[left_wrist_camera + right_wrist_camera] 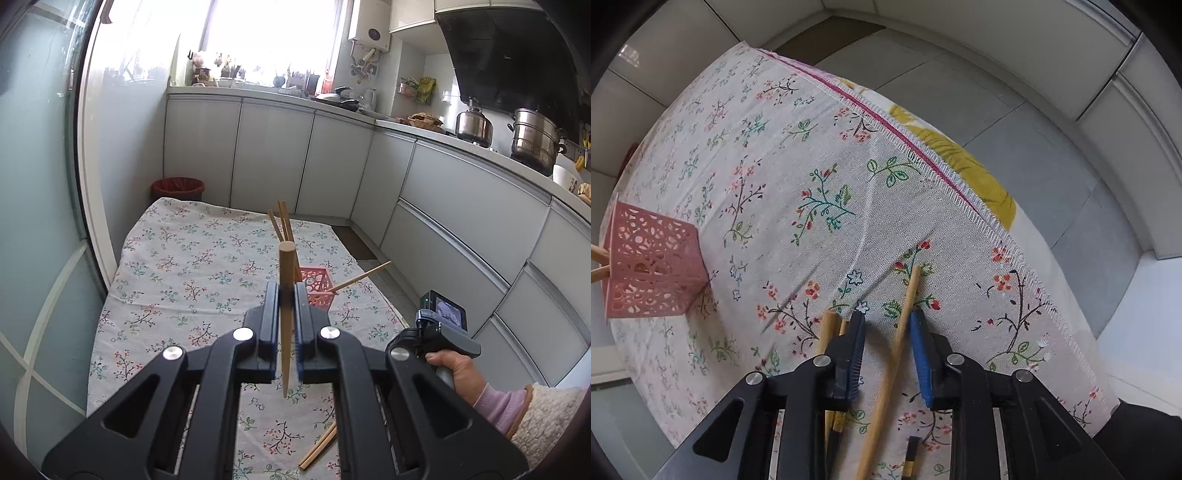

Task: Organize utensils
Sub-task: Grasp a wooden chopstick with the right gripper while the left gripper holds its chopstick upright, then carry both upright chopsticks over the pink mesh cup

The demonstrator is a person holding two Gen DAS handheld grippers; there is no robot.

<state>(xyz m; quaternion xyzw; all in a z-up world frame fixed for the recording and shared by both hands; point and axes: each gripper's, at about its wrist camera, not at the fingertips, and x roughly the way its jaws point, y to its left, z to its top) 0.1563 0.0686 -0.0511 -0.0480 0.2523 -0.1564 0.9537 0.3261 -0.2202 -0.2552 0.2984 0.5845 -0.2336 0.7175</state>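
My left gripper (286, 295) is shut on a wooden chopstick (286, 314), held upright above the floral tablecloth. Behind it stands the pink lattice holder (319, 282) with several chopsticks (282, 221) in it. Two more chopsticks (319, 446) lie on the cloth below. In the right wrist view my right gripper (888, 325) is open, low over the cloth, its jaws on either side of a lying chopstick (894, 354). Other chopsticks (829, 328) lie beside its left finger. The pink holder (650, 266) is at the far left. The right gripper's body shows in the left wrist view (432, 332).
The table (184, 258) is covered by a floral cloth, with its hemmed edge (923, 155) to the right. A red bin (178, 188) stands beyond the far end. White kitchen cabinets (461, 221) run along the right, with pots (535, 144) on the counter.
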